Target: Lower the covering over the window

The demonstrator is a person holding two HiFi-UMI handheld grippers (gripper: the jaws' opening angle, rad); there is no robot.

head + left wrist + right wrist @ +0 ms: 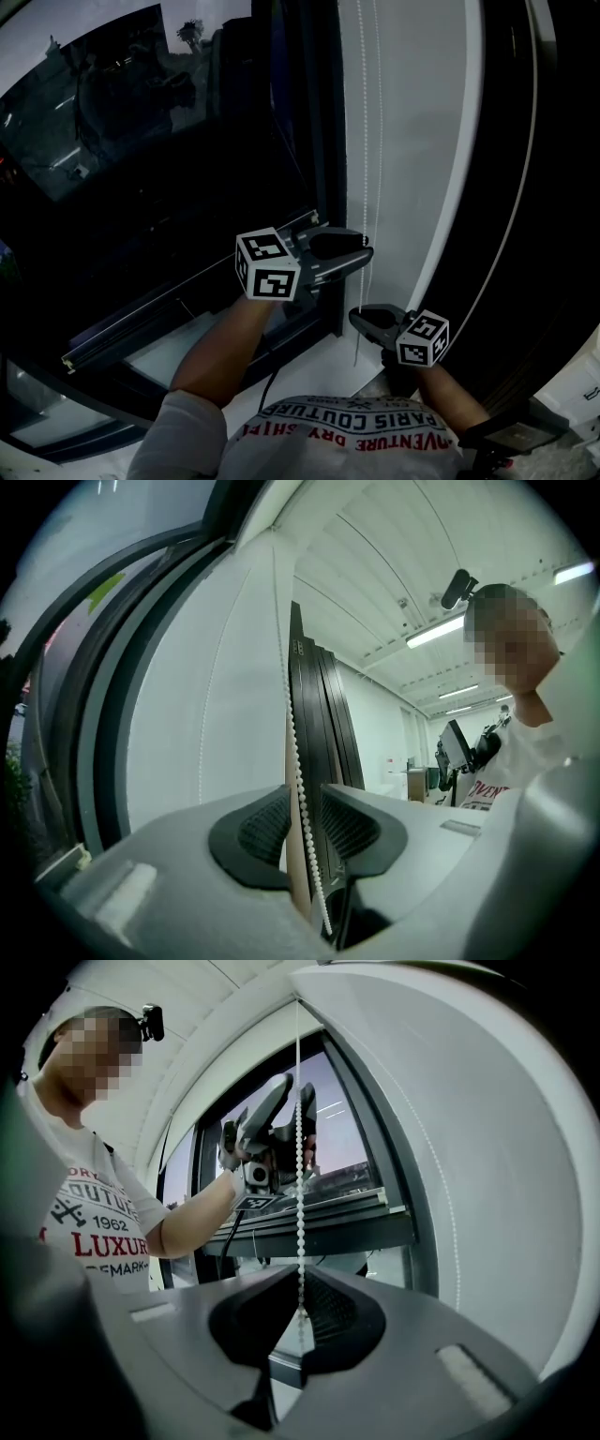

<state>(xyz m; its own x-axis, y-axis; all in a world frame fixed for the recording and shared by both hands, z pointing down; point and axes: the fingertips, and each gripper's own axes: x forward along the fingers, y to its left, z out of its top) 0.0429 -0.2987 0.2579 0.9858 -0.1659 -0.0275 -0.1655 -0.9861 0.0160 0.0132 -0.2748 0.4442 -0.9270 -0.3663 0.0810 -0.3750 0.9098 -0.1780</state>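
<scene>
A white bead chain (362,112) hangs in two strands down the white wall beside the dark window (141,169). A thin pale rail (187,295), apparently the covering's bottom edge, crosses the window low down. My left gripper (364,248) is at the chain, above the right one. In the left gripper view its jaws (302,817) stand open, and the chain (292,733) runs through the gap without being pressed. My right gripper (358,319) sits lower on the same chain. Its jaws (298,1307) are shut on the chain (300,1129), which runs up past the left gripper (289,1091).
A dark window frame post (323,112) stands just left of the chain, and a white wall strip (412,141) lies behind it. A dark curved frame (525,187) is to the right. The white sill (309,370) lies below the grippers.
</scene>
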